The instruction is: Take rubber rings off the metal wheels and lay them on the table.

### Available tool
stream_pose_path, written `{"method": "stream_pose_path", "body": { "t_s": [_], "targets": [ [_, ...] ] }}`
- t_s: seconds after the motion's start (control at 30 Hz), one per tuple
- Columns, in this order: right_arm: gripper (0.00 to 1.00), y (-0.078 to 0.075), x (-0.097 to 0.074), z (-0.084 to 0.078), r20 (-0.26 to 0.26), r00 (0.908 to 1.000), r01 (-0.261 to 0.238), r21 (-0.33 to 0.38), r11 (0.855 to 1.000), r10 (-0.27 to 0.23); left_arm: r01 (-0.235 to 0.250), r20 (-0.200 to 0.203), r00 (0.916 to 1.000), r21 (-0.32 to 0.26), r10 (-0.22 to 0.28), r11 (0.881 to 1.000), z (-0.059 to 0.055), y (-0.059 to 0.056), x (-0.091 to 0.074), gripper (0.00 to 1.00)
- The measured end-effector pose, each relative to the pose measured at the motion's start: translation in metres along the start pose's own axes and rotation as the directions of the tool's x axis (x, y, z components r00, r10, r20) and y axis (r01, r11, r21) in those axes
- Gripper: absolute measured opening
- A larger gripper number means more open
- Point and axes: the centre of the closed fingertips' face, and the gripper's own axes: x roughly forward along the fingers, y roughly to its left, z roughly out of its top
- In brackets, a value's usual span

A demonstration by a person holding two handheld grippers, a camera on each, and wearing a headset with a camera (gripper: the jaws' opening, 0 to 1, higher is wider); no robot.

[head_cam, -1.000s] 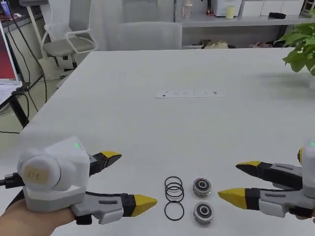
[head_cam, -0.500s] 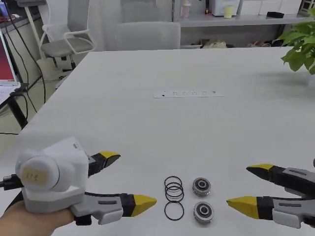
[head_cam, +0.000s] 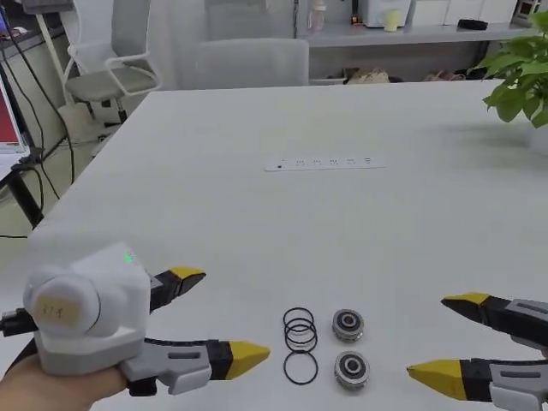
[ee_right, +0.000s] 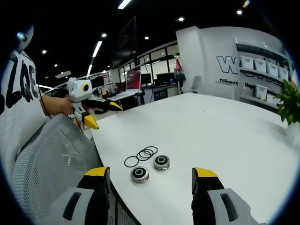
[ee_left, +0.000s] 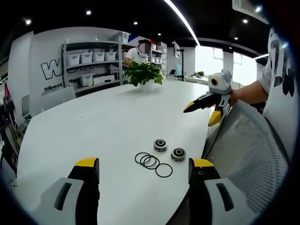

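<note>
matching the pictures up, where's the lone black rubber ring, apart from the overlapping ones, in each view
Head view: lone black rubber ring bottom centre, left of the nearer round metal wheel.
Left gripper view: lower centre, down-left of that wheel.
Right gripper view: left of centre, up-left of it.
Shared landmark: that wheel, beside the ring.
</note>
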Motion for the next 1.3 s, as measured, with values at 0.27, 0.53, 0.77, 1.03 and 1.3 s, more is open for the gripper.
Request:
{"method": "stream_pose_path", "body": {
  "t_s": [0.27,0.53,0.77,1.03,1.3],
  "targets": [
    [0.70,0.0006,-0.0018,-0.0047,-0.011,0.9999,0.005,0.003,1.000,-0.005,0.006,-0.011,0.9999,0.002,-0.006,1.000,-0.0025,-0.0008,0.0011,0.76],
    [0.70,0.0008,-0.0016,-0.0043,-0.014,0.9999,0.004,0.001,1.000,-0.004,0.004,-0.013,0.9999,0.002,-0.004,1.000,-0.0030,0.0000,0.0007,0.76],
    [0.71,0.0010,-0.0014,-0.0064,-0.020,0.9998,0.005,0.003,1.000,-0.004,0.003,-0.012,0.9999,0.002,-0.003,1.000,-0.0030,0.0002,0.0007,0.76],
    [0.71,0.0010,-0.0019,-0.0077,-0.022,0.9997,0.008,0.003,1.000,-0.008,0.008,-0.016,0.9998,0.001,-0.008,1.000,-0.0042,-0.0007,0.0012,0.76],
    [0.71,0.0012,-0.0021,-0.0092,-0.024,0.9997,0.008,0.005,1.000,-0.008,0.012,-0.019,0.9997,0.000,-0.012,1.000,-0.0046,-0.0017,0.0011,0.76]
  ]
}}
